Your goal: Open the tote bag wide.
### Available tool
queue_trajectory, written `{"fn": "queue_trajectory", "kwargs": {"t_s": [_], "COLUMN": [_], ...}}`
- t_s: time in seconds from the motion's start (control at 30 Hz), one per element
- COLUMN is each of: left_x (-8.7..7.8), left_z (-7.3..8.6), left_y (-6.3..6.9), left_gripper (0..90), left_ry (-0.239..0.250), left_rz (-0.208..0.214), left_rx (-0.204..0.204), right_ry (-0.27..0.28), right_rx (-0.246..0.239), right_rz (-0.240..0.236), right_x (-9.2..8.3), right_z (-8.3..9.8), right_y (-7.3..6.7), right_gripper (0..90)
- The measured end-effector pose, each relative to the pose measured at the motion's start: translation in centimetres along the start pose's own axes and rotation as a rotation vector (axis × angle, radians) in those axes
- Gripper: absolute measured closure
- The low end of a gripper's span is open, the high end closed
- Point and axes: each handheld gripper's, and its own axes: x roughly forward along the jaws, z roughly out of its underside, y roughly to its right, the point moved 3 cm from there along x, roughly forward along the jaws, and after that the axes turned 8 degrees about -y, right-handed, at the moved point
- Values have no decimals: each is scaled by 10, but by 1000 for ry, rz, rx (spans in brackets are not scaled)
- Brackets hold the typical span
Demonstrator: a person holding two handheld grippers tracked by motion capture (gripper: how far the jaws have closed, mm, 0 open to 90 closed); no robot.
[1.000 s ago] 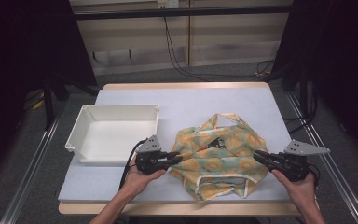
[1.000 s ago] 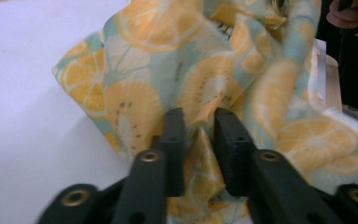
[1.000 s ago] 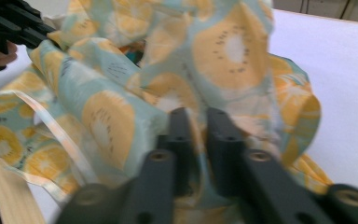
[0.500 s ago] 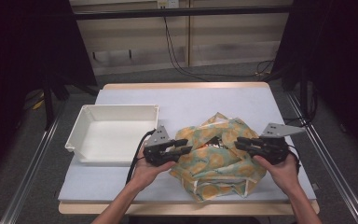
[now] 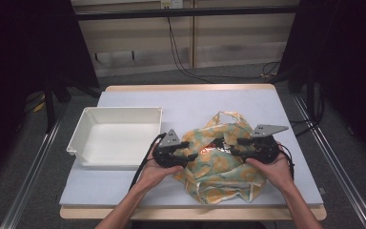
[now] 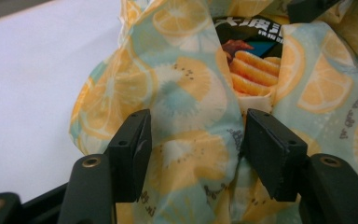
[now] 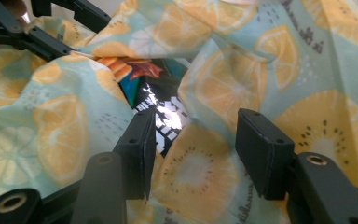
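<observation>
A citrus-print fabric tote bag (image 5: pixel 219 160) lies crumpled on the white table (image 5: pixel 190 102), a glossy snack packet (image 6: pixel 249 56) showing through its mouth. The left gripper (image 5: pixel 191 150) and right gripper (image 5: pixel 232 147) straddle its folds, jaws apart, having just been opening. A white plastic tray (image 5: pixel 119 136) sits beside it.

The bag (image 5: pixel 219 162) is thin printed cloth, soft and creased, with a matt weave of orange and kiwi slices on pale green. Inside it a snack packet (image 7: pixel 161 109) shows as glossy foil that throws back the light. The tray (image 5: pixel 116 138) looks like smooth white plastic with a faint sheen. The table (image 5: pixel 195 102) has a matt pale top, its edge bare light wood. The gripper jaws are matt black plastic
</observation>
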Motion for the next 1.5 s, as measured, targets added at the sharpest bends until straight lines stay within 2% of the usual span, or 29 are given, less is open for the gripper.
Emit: {"fn": "queue_trajectory", "kwargs": {"t_s": [0.03,0.07,0.1,0.13,0.2,0.27,0.3,0.33,0.5,0.53,0.57,0.63,0.67,0.7,0.77,0.83,0.87,0.9,0.97,1.07,1.13,1.17,1.27,1.3,1.33,1.37,1.4,1.43,1.5], "left_x": [0,-1,-1,-3,-13,-19,-31,-36,-58,-61,-63,-64,-64,-63,-58,-53,-51,-49,-50,-57,-61,-71,-81,-89,-89,-89,-89,-85,-61], "left_z": [1,1,2,2,-1,-3,-6,-7,-7,-7,-7,-5,-5,-1,4,1,-1,-3,-6,-8,-9,-13,-17,-22,-22,-26,-26,-28,-34], "left_y": [-1,-1,-1,-2,-7,-9,-14,-16,-29,-31,-32,-36,-36,-40,-43,-39,-36,-34,-29,-23,-21,-14,-6,4,4,16,16,22,35], "left_gripper": [441,554,719,719,880,896,899,900,900,900,900,900,900,900,900,876,834,751,674,567,543,526,523,546,599,654,702,733,744], "left_ry": [-2,-5,-2,-1,41,62,112,131,199,222,235,215,215,223,218,208,188,177,167,166,172,204,226,247,247,256,256,247,188], "left_rz": [3,5,0,3,38,52,68,78,92,125,123,86,86,85,101,114,91,84,76,51,53,42,39,56,56,93,93,121,171], "left_rx": [0,11,13,9,-8,-18,-40,-45,-85,-102,-107,-121,-121,-152,-176,-168,-162,-157,-137,-123,-119,-109,-88,-57,-57,-8,-8,7,44], "right_ry": [-8,-10,5,5,64,96,119,145,258,278,302,320,320,338,338,313,298,288,283,266,262,255,243,242,246,244,244,228,210], "right_rx": [0,2,18,18,40,50,58,70,142,158,167,180,180,227,235,220,208,198,183,154,133,123,106,91,83,76,76,62,47], "right_rz": [7,23,11,11,-9,-19,-27,-31,-45,-42,-69,-47,-47,-7,4,5,0,-7,-21,-32,-39,-40,-47,-59,-66,-69,-69,-82,-96], "right_x": [1,2,1,1,-11,-21,-28,-35,-66,-72,-75,-80,-80,-86,-87,-82,-79,-76,-74,-75,-77,-79,-81,-83,-83,-83,-83,-78,-69], "right_z": [1,1,2,2,0,-2,-2,-2,4,5,6,8,8,14,20,22,22,21,19,17,15,15,13,11,10,8,8,5,0], "right_y": [1,2,4,4,7,8,11,13,35,39,42,47,47,58,63,61,57,54,48,39,32,28,21,15,12,10,10,6,4], "right_gripper": [565,677,845,845,900,900,900,900,900,900,900,900,900,900,900,900,900,900,900,900,884,850,799,769,757,754,754,755,754]}}
